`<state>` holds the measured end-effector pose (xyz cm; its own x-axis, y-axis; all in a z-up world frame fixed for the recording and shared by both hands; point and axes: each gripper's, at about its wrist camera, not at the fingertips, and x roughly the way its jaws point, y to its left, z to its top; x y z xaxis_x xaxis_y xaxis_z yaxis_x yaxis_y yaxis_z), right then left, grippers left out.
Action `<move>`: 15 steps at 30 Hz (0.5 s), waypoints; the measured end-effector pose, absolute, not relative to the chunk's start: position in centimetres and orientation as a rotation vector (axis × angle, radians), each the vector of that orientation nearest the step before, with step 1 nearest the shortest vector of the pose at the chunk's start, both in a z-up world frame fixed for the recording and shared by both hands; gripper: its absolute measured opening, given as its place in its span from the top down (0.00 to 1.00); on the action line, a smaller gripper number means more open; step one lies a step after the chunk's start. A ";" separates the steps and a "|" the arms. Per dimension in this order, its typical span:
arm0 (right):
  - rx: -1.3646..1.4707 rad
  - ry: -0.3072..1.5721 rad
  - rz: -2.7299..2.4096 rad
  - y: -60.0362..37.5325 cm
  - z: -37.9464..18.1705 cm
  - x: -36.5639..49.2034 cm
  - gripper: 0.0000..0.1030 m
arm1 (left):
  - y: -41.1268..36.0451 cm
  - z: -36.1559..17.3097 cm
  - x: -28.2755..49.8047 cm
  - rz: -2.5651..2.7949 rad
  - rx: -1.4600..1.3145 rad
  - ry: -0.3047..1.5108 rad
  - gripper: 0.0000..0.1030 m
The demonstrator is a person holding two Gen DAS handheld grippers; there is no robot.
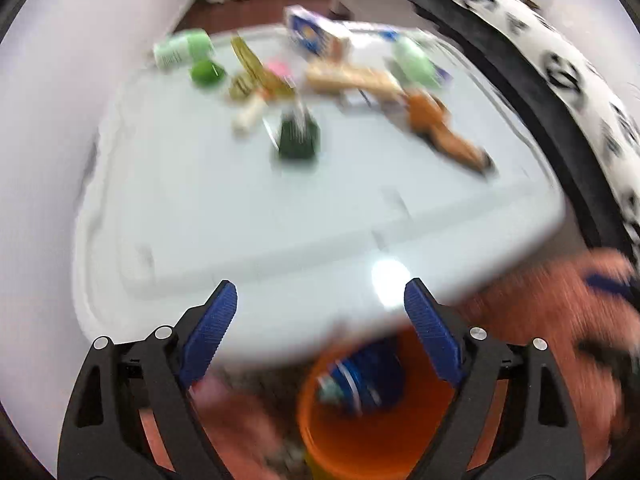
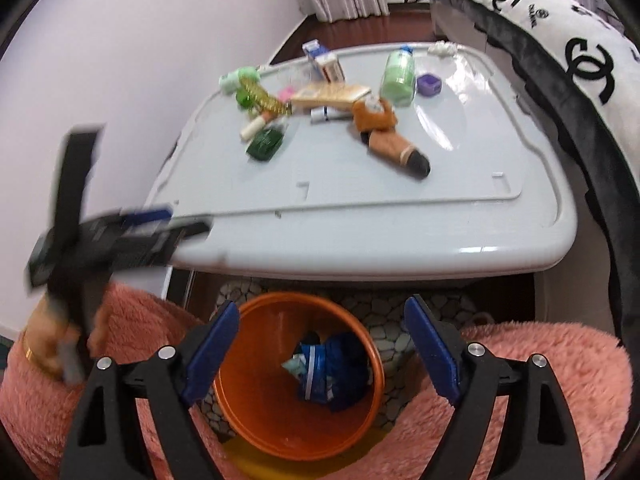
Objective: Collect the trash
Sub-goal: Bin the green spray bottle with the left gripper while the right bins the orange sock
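Pale lid, right view: blue wrapper binned

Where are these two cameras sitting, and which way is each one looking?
Left wrist view: rides the left gripper, tilted down over the grey lid and orange bin; open jaws show.
Right wrist view: rides the right gripper, looking down into the orange bin; its open jaws, pink fuzzy sleeves and the left gripper show.
Shared: lid clutter, bin with blue wrapper.
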<state>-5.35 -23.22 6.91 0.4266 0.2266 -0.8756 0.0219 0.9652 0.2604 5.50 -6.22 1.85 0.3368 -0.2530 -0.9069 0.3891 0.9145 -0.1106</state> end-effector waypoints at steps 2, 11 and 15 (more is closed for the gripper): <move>0.254 1.109 0.125 -23.4 7.2 -5.1 0.19 | -7.4 1.2 8.6 -0.410 0.117 1.167 0.19; 0.272 1.059 0.116 -24.4 7.8 -4.5 0.19 | -9.1 -2.3 18.8 -0.318 0.065 1.243 0.36; 0.286 1.061 0.101 -25.2 7.5 -4.0 0.19 | -9.2 -2.7 19.0 -0.348 0.014 1.283 0.68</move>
